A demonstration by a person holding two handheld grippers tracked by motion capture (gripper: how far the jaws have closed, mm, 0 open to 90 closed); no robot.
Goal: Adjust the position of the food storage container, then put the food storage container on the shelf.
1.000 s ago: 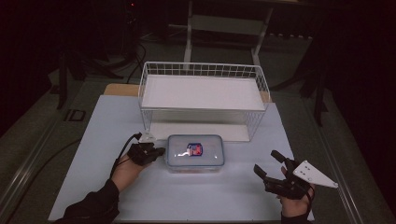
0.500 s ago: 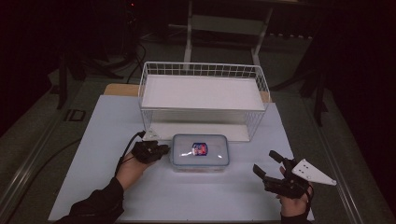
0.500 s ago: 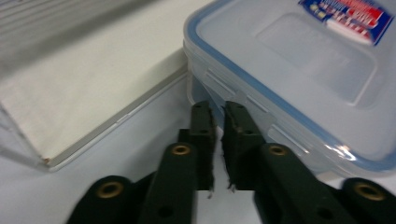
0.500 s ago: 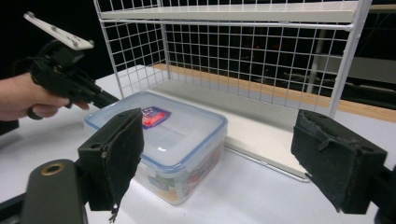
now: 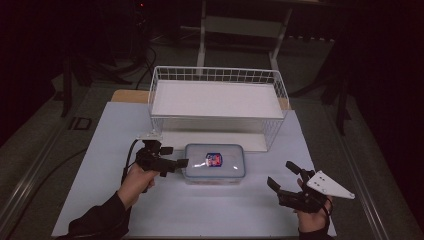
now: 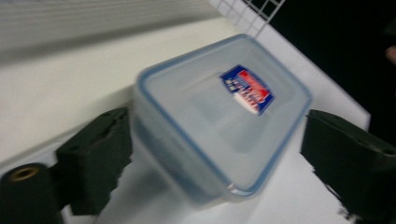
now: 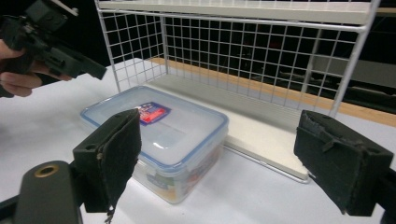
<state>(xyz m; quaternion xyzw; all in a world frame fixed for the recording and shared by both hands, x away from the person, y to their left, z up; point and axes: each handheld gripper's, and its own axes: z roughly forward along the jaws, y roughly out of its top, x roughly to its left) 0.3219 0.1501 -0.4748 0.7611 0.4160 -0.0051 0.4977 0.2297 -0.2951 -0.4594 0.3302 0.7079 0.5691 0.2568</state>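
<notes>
A clear lidded plastic box (image 5: pixel 214 162) with a blue rim and a red-and-blue label lies on the white table in front of the wire rack. My left gripper (image 5: pixel 178 162) is at the box's left end, open, its jaws straddling the near corner of the box (image 6: pixel 219 126); the left jaw touches the box wall. That view is blurred. My right gripper (image 5: pixel 281 175) hovers open to the right of the box, apart from it, and its own view looks at the box (image 7: pixel 159 135) between spread jaws.
A white wire rack (image 5: pixel 215 74) with a white shelf board stands just behind the box; its mesh (image 7: pixel 243 51) rises close behind the box. The other hand and its gripper (image 7: pixel 56 51) are at the far left. Bare white tabletop (image 5: pixel 220 210) lies in front.
My left gripper has moved right up to the box's left end, and the box has shifted slightly right. The right gripper has stayed about where it was.
</notes>
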